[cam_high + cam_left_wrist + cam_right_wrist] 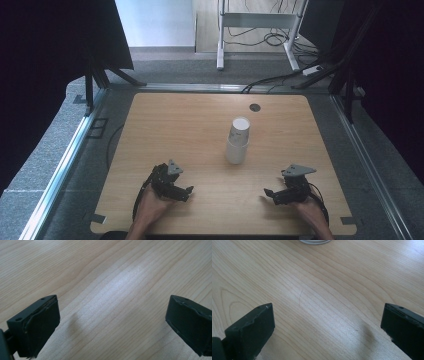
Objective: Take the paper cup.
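A stack of white paper cups (238, 141) stands upside down near the middle of the wooden table (175, 120). My left gripper (186, 192) rests low at the front left, a hand behind it, jaws pointing right toward the table's middle. My right gripper (270, 195) rests at the front right, pointing left. Both are open with nothing between the jaws. In the left gripper view the open gripper (112, 325) looks down on bare wood. In the right gripper view the open gripper (327, 330) faces the rim of the bottom cup (315, 241) at the top edge.
A small round dark grommet (255, 107) sits in the table's far side. Metal rails (65, 160) run along both sides of the table, with black curtains beyond. Cables (270, 80) and a white desk frame (260, 20) stand on the floor behind.
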Motion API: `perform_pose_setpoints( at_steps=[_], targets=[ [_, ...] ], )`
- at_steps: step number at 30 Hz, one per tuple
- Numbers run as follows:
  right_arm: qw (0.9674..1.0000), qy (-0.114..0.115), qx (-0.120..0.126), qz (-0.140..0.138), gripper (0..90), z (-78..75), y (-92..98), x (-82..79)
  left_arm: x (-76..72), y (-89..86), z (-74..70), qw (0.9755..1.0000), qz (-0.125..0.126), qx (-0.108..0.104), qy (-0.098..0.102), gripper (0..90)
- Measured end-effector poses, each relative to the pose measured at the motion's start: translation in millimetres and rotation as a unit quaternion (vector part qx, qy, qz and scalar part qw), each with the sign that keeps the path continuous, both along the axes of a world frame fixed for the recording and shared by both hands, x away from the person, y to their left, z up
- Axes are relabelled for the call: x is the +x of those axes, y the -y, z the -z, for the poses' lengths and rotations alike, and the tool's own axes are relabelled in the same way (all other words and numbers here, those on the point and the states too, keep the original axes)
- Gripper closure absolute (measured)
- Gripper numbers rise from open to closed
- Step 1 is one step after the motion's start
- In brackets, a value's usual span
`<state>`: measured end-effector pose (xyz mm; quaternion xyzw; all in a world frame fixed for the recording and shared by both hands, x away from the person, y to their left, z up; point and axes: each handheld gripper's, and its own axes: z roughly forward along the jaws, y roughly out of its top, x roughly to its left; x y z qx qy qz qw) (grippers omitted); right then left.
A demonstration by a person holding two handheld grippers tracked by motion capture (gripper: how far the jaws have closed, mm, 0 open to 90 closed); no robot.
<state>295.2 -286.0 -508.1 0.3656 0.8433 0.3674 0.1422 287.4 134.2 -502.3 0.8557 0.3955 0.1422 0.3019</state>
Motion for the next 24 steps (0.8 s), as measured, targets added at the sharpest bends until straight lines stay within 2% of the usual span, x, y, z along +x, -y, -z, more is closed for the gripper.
perform_pose_setpoints(
  at_steps=[5, 12, 13, 18, 24],
  targets=[
    [1.0000, 0.001, 0.004, 0.001, 0.0, -1.6, -0.4, 0.1, -3.4, 3.9, -3.7, 0.9999, 0.012, -0.005, 0.010, 0.0],
    [1.0000, 0.005, 0.003, 0.000, 0.0, -2.6, 1.2, 0.3, -3.6, 6.2, -2.8, 0.9997, 0.022, 0.002, 0.006, 0.0],
    [1.0000, 0.007, 0.003, -0.001, 0.0, -3.0, 1.5, 0.5, -3.8, 6.5, -3.1, 0.9997, 0.022, -0.009, 0.006, 0.0],
    [0.9999, 0.010, 0.001, -0.005, 0.0, -4.1, 1.4, 0.9, -3.5, 7.2, -4.3, 0.9996, 0.025, -0.016, 0.004, 0.0],
    [0.9998, 0.015, 0.003, -0.014, 0.0, -7.0, 1.1, 2.3, -0.8, 7.8, -1.6, 0.9997, 0.025, -0.007, -0.003, 0.0]
  ],
)
